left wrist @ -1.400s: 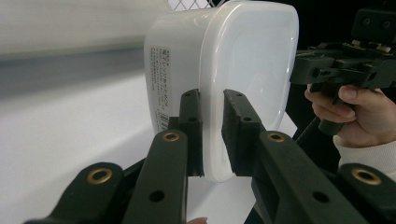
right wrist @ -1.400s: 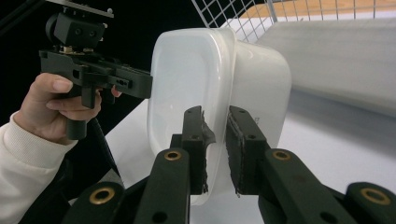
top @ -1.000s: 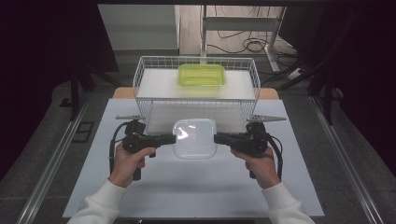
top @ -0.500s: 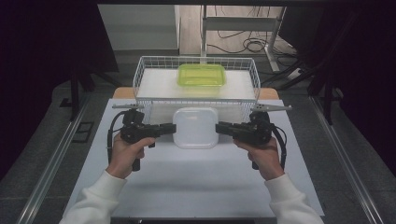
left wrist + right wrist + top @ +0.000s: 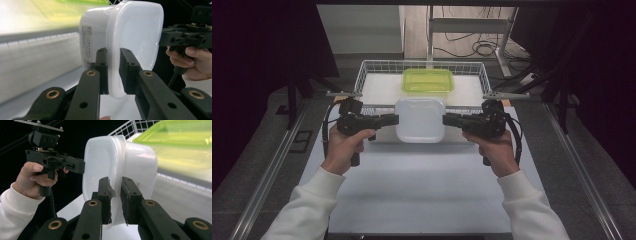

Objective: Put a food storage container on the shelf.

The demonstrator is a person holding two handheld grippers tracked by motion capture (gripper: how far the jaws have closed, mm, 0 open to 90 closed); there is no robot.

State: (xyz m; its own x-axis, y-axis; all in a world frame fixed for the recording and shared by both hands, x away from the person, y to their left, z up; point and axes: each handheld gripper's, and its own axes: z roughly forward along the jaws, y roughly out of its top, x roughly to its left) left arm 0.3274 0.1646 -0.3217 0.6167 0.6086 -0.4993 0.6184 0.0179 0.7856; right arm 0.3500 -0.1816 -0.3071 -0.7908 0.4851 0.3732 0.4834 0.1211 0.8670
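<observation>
2 hands work over the white tabletop (image 5: pixel 422 190), which runs from the near edge up to a white wire basket (image 5: pixel 372 70) standing at its far end. Inside that basket a lime-green lidded container (image 5: pixel 428 80) lies flat on the pale basket floor. In front of the basket, a white plastic container (image 5: pixel 420 119) with rounded corners hangs in the air above the tabletop, its broad face turned up to the high view, its far edge overlapping the basket's near wall in that view. It is carried from both sides. The left hand (image 5: pixel 343 149), in a white sleeve, holds the left tool (image 5: pixel 395 119), whose 2 jaws are clamped on the container's left rim; the left gripper view shows the rim edge pinched between the 2 black pads, with a printed label on the container's side wall. The right hand (image 5: pixel 496 150) holds the right tool (image 5: pixel 446 120), its jaws likewise clamped on the opposite rim; in the right gripper view the thin white lip sits squeezed between the pads. Both tools point inward at each other, level with the container.
</observation>
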